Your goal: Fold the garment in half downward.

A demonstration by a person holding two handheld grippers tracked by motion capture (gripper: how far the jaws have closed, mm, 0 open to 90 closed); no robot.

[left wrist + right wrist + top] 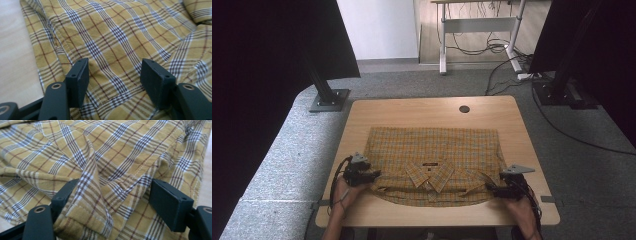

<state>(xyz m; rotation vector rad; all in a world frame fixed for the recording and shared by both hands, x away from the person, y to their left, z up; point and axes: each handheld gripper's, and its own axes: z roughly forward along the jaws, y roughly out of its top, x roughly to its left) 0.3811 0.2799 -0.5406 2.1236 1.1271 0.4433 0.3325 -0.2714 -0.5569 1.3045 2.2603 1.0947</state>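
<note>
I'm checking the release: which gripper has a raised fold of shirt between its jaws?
The right gripper: a shirt fold stands between its open jaws. Under the left gripper, cloth lies flat.

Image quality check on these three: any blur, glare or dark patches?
High view: dark curtains black out both upper corners, table evenly lit, shirt sharp, no glare. Left gripper view: plaid crisp, near jaws slightly soft, bare wood washed out at left. Right gripper view: near fold and jaws soft, cloth farther off sharper.
</note>
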